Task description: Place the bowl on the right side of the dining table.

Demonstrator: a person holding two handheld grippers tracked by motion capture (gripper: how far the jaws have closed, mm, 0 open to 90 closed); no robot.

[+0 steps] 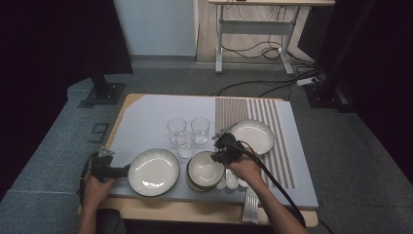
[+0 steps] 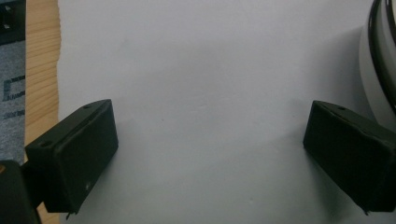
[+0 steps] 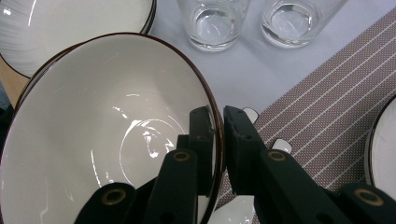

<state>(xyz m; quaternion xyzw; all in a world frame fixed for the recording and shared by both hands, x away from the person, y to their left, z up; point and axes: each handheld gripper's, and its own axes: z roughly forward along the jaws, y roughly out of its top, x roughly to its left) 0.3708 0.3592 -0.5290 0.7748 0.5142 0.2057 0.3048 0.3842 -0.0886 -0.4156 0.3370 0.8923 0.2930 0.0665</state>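
We have our right gripper (image 3: pixel 218 140) clenched on the rim of the top bowl (image 3: pixel 93 140), one jaw inside and one outside its dark edge; the bowl sits on a stack of bowls (image 1: pixel 204 170) near the front edge of the table (image 1: pixel 146 117), between the large plate (image 1: pixel 154 171) and the striped mat (image 1: pixel 272 141). Three glasses (image 1: pixel 186 134) stand just behind the stack. Our left gripper (image 2: pixel 210 149) hangs released over bare tabletop, jaws wide apart, just beside the large plate.
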